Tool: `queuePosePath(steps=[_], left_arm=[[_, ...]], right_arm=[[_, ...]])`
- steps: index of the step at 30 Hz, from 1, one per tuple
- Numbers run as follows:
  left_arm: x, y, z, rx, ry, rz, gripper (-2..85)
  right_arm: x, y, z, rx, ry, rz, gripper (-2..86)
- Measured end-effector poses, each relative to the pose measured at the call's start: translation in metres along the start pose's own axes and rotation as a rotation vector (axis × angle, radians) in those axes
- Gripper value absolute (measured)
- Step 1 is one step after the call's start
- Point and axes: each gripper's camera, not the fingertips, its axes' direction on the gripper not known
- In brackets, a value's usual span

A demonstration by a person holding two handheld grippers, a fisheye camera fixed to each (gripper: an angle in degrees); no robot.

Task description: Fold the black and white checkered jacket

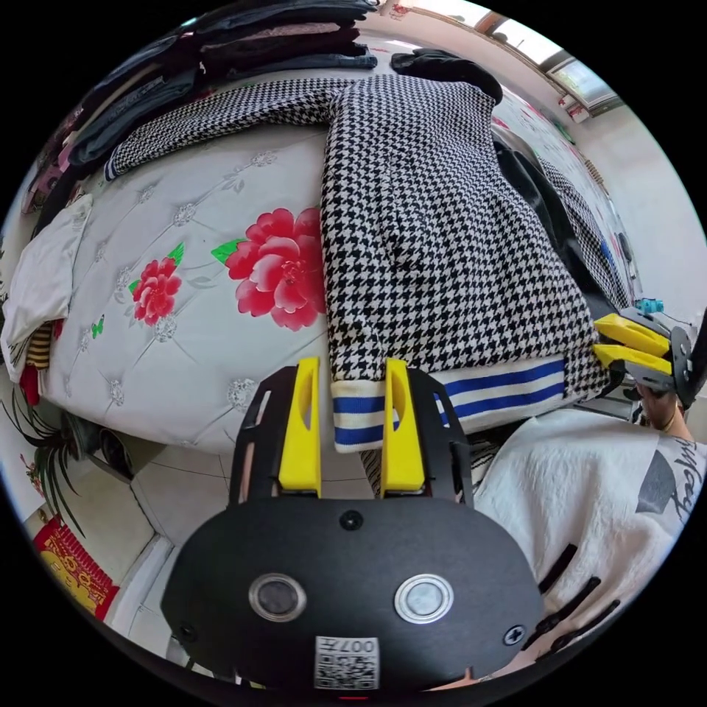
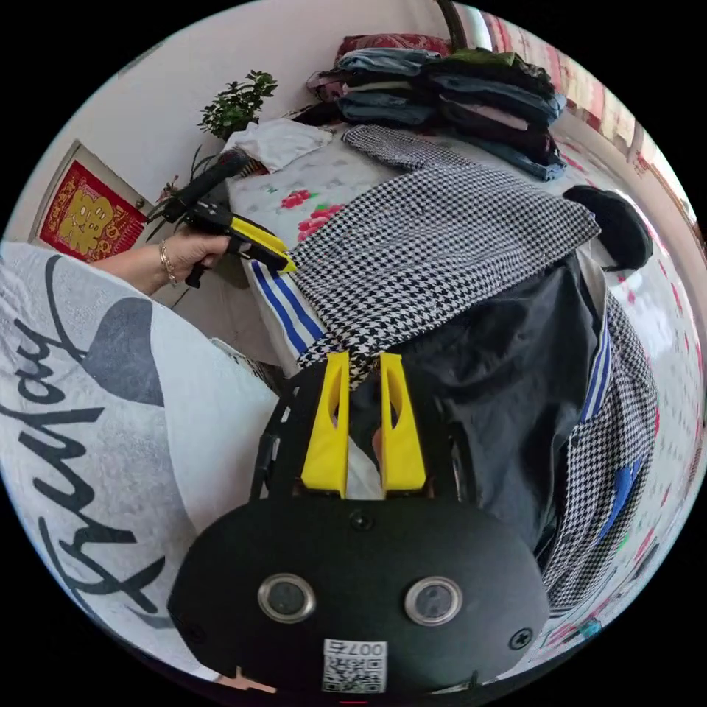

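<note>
The black and white checkered jacket point(image 1: 434, 221) lies on a bed with a flowered sheet point(image 1: 184, 294), one sleeve stretched to the far left. Its blue and white striped hem point(image 1: 501, 387) hangs at the bed's near edge. My left gripper point(image 1: 353, 368) is shut on the hem's left corner. At the hem's right end, my right gripper point(image 1: 598, 339) holds the jacket. In the right gripper view, the right gripper point(image 2: 364, 361) is shut on the checkered edge of the jacket point(image 2: 442, 228) beside the black lining point(image 2: 508, 368). There the left gripper point(image 2: 289, 261) pinches the hem in a hand.
A stack of folded clothes point(image 1: 258, 44) lines the bed's far side, with a black item point(image 1: 449, 66) beside the collar. A white garment point(image 1: 40, 280) lies at the left end of the bed. A plant point(image 1: 44, 442) and tiled floor point(image 1: 177, 479) are below. The person's white shirt point(image 1: 589, 486) is close.
</note>
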Motion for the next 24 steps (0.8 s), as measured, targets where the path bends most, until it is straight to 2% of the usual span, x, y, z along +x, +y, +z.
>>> queuePosePath(steps=[2,6,11,16,21,24], left_arm=[[0.002,0.001,0.001,0.0,-0.009,0.003,12.5],[0.004,0.0,0.002,-0.006,-0.018,0.008,11.9],[0.007,0.001,0.002,-0.006,-0.021,0.009,11.7],[0.003,0.015,-0.015,0.047,0.02,-0.043,9.8],[0.016,0.027,-0.044,0.114,-0.018,-0.061,6.9],[0.036,0.016,-0.051,0.137,-0.011,-0.027,6.6]], right_arm=[[0.018,0.007,0.022,-0.101,-0.026,0.142,5.8],[0.032,0.021,-0.012,0.01,-0.034,0.261,5.9],[0.074,0.055,-0.084,0.125,0.193,0.433,6.7],[0.132,0.088,-0.138,0.156,0.326,0.601,8.1],[0.172,0.081,-0.148,0.097,0.392,0.606,9.9],[0.196,0.06,-0.125,-0.019,0.425,0.563,10.4]])
